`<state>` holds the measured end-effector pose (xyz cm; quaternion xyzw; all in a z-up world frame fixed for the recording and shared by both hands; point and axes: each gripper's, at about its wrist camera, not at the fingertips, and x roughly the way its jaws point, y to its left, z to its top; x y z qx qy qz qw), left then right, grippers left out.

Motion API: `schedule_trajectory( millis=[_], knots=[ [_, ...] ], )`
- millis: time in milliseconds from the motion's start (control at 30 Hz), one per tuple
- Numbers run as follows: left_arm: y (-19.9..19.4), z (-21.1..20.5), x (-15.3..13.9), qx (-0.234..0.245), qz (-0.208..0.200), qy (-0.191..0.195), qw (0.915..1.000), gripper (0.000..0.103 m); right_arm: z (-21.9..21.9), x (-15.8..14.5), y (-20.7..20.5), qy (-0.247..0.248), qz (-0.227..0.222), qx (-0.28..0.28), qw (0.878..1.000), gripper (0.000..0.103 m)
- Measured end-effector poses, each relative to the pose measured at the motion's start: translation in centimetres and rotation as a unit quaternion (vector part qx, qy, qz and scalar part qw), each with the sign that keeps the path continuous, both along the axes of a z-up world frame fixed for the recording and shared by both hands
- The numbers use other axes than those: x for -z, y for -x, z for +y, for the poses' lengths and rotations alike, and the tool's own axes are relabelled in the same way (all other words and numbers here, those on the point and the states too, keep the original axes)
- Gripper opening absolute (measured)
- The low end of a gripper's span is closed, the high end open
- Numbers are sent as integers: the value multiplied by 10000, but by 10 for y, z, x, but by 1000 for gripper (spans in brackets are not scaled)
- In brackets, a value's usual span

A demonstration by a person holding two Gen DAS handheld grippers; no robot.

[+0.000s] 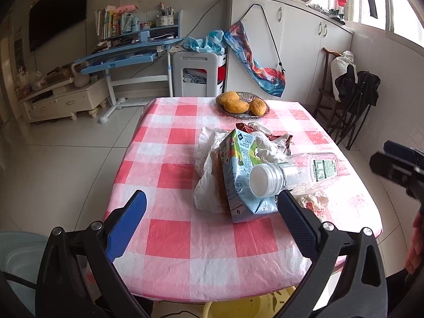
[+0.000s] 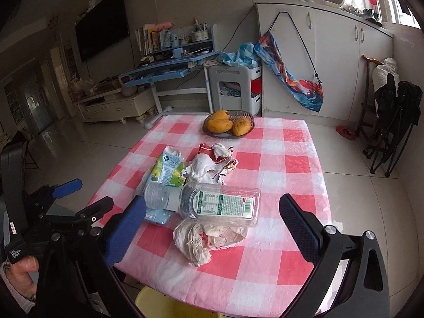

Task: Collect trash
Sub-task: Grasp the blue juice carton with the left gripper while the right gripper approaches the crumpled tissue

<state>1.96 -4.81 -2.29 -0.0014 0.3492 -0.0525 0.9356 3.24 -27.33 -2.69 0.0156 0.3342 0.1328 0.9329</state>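
- Trash lies in one heap near the middle of the table, on its pink check cloth, well apart from the bowl of mangoes at the far edge.
- Bottle: clear plastic, capped, on its side atop the heap, cap toward the left hand-held gripper. It looks empty, so likely light; the smooth round wall may roll or slip. Best taken across the neck just behind the cap, or across the labelled flat body.
- Carton: a green and blue drink carton, creased, leaning under the bottle. Probably light, and it would buckle if squeezed hard; its folded bottom edge looks stiffest.
- Tissue: a crumpled white wad just in front of the bottle, touching it. Soft and nearly weightless, it should compress, so a deep pinch into the bulk would suit.
- More crumpled paper and a red wrapper lie behind the carton.
- Left hand-held gripper: jaws spread wide, empty, one fingertip just beside the carton's corner.
- Right hand-held gripper: jaws also wide, empty, bracketing the bottle and tissue from the near side without touching them.
- No bin is clearly identifiable in either view.
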Motion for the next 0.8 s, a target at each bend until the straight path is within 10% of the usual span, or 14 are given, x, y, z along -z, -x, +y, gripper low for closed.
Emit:
schedule_trajectory(
  millis=[800],
  knots=[
    [-11,7,21,-278,343,96,9990,96,36,46,0,171,847,-590,9945,97]
  ],
)
